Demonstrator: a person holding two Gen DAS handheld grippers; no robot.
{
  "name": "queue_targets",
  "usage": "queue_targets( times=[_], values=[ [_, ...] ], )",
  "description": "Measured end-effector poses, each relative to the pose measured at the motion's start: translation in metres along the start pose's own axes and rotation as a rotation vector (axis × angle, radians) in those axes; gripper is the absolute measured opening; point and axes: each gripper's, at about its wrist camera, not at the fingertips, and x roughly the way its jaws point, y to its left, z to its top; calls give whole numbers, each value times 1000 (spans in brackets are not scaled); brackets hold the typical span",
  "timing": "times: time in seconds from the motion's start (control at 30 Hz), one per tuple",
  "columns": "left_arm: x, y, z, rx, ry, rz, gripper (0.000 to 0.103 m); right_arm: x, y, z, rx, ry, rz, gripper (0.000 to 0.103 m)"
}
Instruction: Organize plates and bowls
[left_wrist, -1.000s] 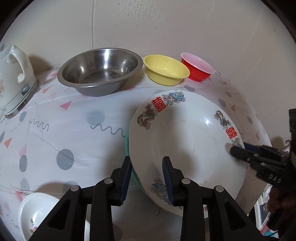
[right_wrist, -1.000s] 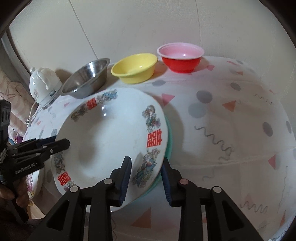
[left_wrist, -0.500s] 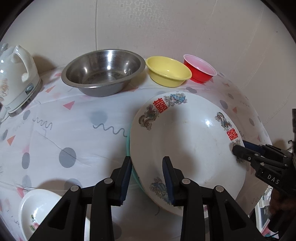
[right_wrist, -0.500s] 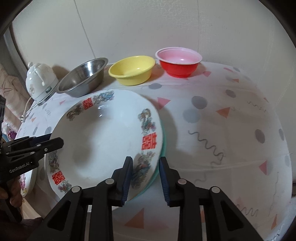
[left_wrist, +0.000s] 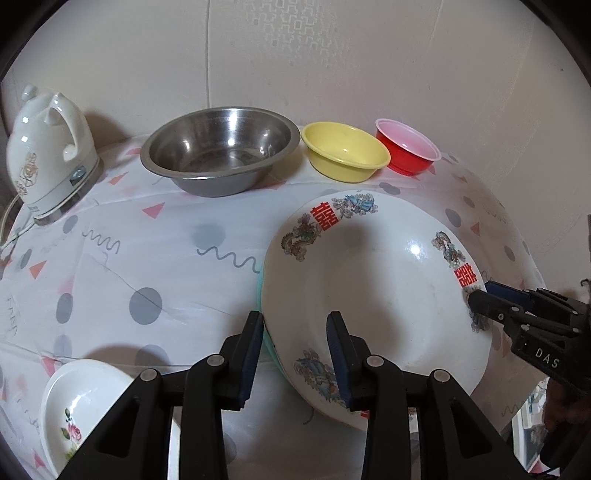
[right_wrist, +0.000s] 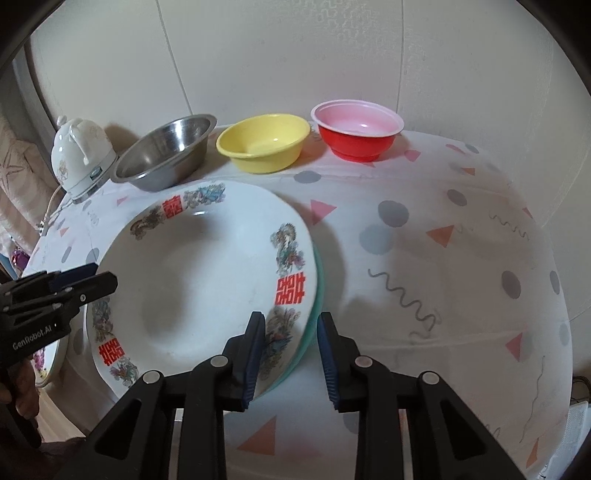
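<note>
**Two grippers at one decorated plate**

Two grippers straddle opposite edges of the large white plate (left_wrist: 373, 295) with red characters and dragon pictures, which sits on a green plate (right_wrist: 319, 280) near the front of the table (left_wrist: 147, 258). The left gripper (left_wrist: 295, 354) has its jaws partly open around the near-left rim of the stack; one pad is outside the green edge, the other is above the white surface. It is not clear whether the pads press the rim. The right gripper (right_wrist: 290, 354) is in a similar position at the other edge, jaws partly open with a visible gap on the outer side, so it seems not clamped.

The step in hand is probably to seize or release the plate stack. To do it well, both grippers should take the rim at the same depth and close together, so the plate stays level and does not slide off the green one. The glazed surface looks slippery, so a firm grip is advisable.

At the back stand a steel bowl (left_wrist: 221, 151), a yellow bowl (left_wrist: 345, 151) and a red bowl (left_wrist: 408, 146) in a row, with a white kettle (left_wrist: 48, 158) on the left. A small floral bowl (left_wrist: 81, 406) waits near the front-left corner.
</note>
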Motion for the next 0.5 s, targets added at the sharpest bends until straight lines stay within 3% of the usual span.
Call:
queue_targets(
  times=[0.2, 0.5],
  values=[
    [-6, -4, -3, -16, -19, 16, 37, 3, 3, 0, -41, 16, 22, 29],
    [-18, -8, -10, -10, -53, 37, 42, -8, -3, 6, -22, -55, 11, 30]
  ],
)
